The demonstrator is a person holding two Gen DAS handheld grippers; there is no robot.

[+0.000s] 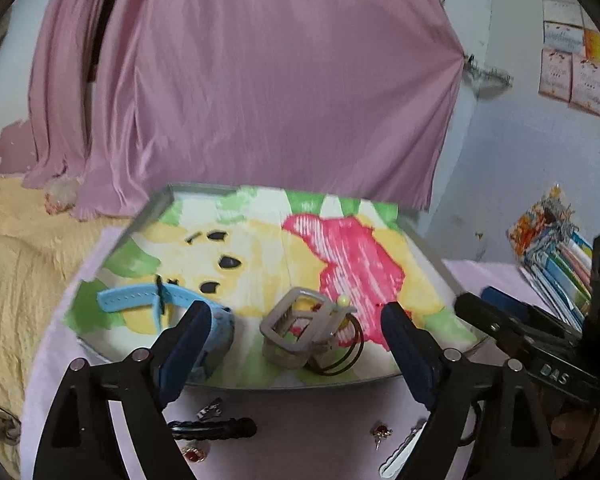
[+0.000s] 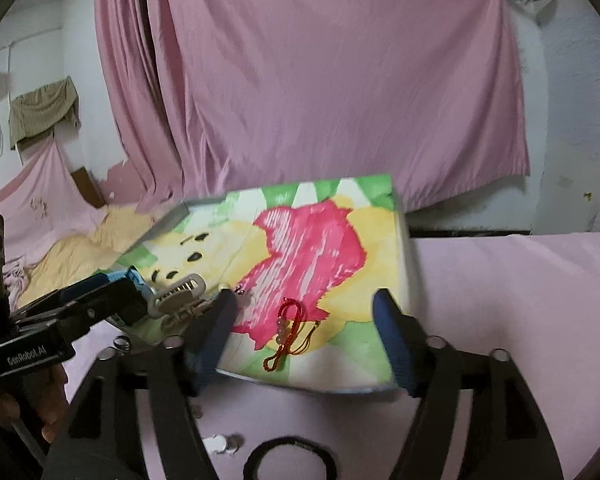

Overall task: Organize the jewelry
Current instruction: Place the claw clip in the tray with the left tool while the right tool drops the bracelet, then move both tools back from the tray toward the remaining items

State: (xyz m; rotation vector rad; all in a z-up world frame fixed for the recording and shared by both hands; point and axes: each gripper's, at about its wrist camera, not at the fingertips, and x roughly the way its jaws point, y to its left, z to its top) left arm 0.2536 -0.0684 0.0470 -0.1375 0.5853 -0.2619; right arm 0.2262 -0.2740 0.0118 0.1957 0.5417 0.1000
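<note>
Left gripper gapes around grey hair claw on tray

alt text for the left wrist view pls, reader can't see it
The open left gripper hovers over the near edge of a metal tray lined with a bear-print cloth, framing a grey claw hair clip. A blue watch lies in the tray at left; a black barrette and red earrings lie outside on the pink tablecloth.
</note>
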